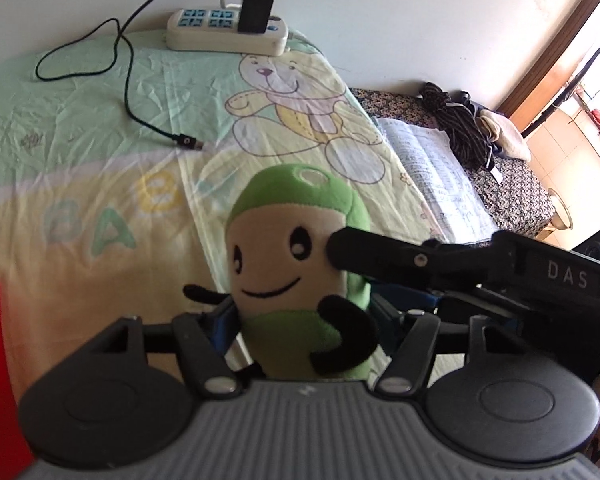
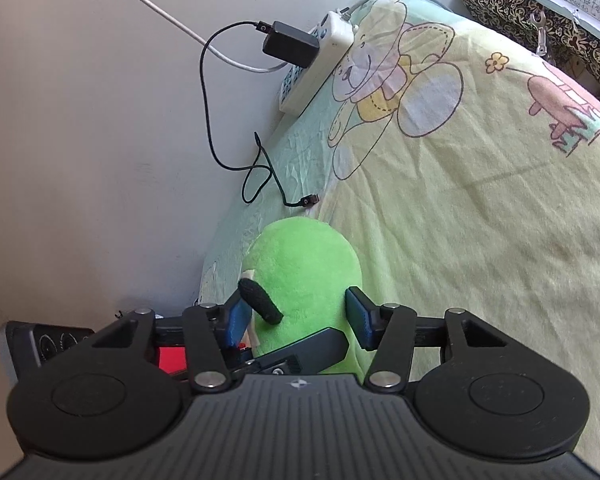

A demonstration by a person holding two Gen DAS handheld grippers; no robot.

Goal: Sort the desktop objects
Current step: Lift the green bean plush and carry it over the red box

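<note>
The step in hand looks like a handover of the green-and-beige plush toy with a stitched smiling face and black limbs [image 1: 296, 264]. It stands upright over the cloth-covered counter [image 1: 100, 128], between both tools. The left gripper [image 1: 306, 320] has its blue pads at the toy's lower body, one at each flank, and appears to pinch it there. The right gripper [image 2: 300, 316] straddles the toy's green back with its blue pads just beside the fabric on either side; whether they press on it I cannot tell. In the left wrist view one black finger of the right tool lies against the toy's cheek.

The next move, by my judgement, calls for one gripper to let go cleanly while the other keeps a firm pinch, since soft plush can sag or slip.

The counter wears a wrinkled pale green and yellow sheet printed with a cartoon bear. A white power strip [image 1: 228, 32] with a black charger plugged in [image 1: 257, 8] sits at the far edge by a plain white wall, its black cable [image 1: 130, 80] trailing loose. Beyond lie an open book [image 1: 432, 164] and dark patterned bedding.
</note>
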